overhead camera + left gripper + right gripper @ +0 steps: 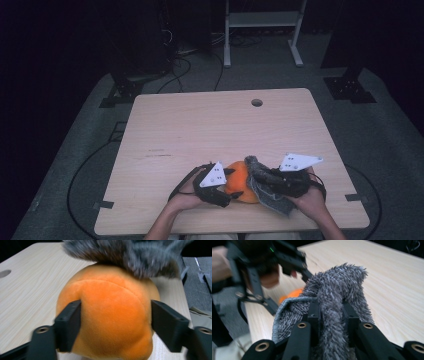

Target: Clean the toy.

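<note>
An orange plush ball (241,179) lies near the front edge of the wooden table (210,125). My left gripper (234,183) comes at it from the left, and in the left gripper view its two black jaws (115,315) press on both sides of the ball (112,302). A grey fluffy cloth (257,169) drapes over the ball's right side and top (130,255). My right gripper (266,181) is shut on that cloth; in the right gripper view the cloth (337,282) bunches up between the jaws (331,308), with a bit of the ball (292,294) behind it.
A round cable hole (257,102) sits near the table's far edge. Bare tabletop stretches beyond the ball. Past the table are a white metal frame (262,30), dark stands and cables on the grey floor.
</note>
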